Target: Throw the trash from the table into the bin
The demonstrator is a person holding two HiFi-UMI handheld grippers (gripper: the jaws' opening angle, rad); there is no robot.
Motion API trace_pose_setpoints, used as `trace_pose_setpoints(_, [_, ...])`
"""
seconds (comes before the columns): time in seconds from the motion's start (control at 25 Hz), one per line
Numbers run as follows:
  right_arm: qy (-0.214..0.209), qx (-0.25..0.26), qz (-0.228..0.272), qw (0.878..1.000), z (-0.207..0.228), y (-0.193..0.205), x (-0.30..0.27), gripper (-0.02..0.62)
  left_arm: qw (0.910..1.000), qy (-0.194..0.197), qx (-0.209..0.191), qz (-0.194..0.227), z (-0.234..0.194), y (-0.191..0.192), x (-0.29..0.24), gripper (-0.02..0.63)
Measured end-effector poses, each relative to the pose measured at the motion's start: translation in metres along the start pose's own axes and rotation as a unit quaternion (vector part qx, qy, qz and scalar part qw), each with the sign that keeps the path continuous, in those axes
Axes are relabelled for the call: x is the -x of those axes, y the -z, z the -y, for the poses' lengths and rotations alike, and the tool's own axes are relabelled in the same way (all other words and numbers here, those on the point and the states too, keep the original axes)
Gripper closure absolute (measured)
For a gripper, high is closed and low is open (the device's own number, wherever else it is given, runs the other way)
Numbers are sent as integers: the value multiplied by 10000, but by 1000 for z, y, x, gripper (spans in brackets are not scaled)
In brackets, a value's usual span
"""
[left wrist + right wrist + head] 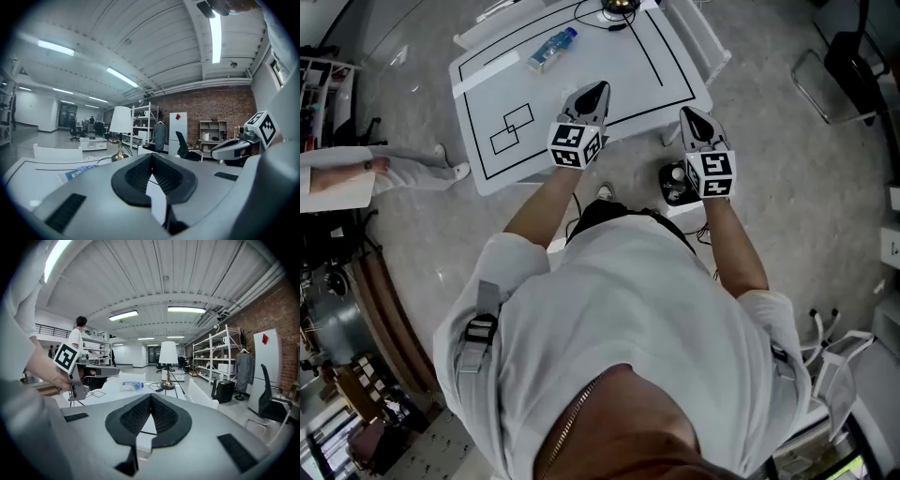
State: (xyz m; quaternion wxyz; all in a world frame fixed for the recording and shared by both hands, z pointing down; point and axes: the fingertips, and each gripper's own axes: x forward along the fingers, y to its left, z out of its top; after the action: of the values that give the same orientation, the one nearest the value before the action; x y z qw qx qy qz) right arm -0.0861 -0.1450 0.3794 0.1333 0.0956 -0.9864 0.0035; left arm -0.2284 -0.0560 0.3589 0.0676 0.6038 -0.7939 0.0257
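The plastic bottle (551, 49) with a blue label is lying on its side on the white table (609, 66), well ahead of both pairs of fingers and touching neither. From the left gripper (598, 87) it is sitting ahead and a little to the left. From the right gripper (687, 112) it is lying farther off to the left.

In the left gripper view the bottle (79, 172) is showing low and left of the fingers (140, 171). In the right gripper view the bottle (130, 386) is appearing just left of the fingertips (140, 411), across the table.

Both grippers are hanging in the air with their fingers pressed together and nothing between them. The left one is hovering over the table's near edge, and the right one is hovering by its near right corner.

Black lines and two overlapping drawn rectangles (511, 129) are marking the tabletop left of the left fingers. Beyond the bottle, a lamp (168, 355) with a white shade is standing at the far end of the table. Another person (77, 336) in white is standing off to the left.
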Motion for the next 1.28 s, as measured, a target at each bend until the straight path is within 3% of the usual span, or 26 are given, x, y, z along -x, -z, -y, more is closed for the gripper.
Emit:
trace_pose_setpoints(0.24, [-505,268,36,9984,-42,-24,-59,592,9980,-632,39,88,-81,-2,28,597])
trace_pose_setpoints(0.48, [-784,390,-17,9962,-83,-43,-128,592,9952,-982,39,-51,-168,5,40,597])
trace_pose_setpoints(0.64, [-870,417,-109,9953,-104,-47,-172,592,9946,-1011,16,-232,-217,21,41,597])
trace_pose_setpoints(0.88, [-834,390,-219,9955,-126,-54,-219,592,9956,-754,-126,-546,-261,41,27,592])
trace_pose_setpoints(1.04, [-714,327,-306,9964,-130,-55,-240,592,9952,-351,-237,-886,-275,62,10,452])
trace_pose_setpoints(1.28, [-526,260,-483,9971,-127,-53,-254,592,9892,176,-580,-1332,-279,88,-19,297])
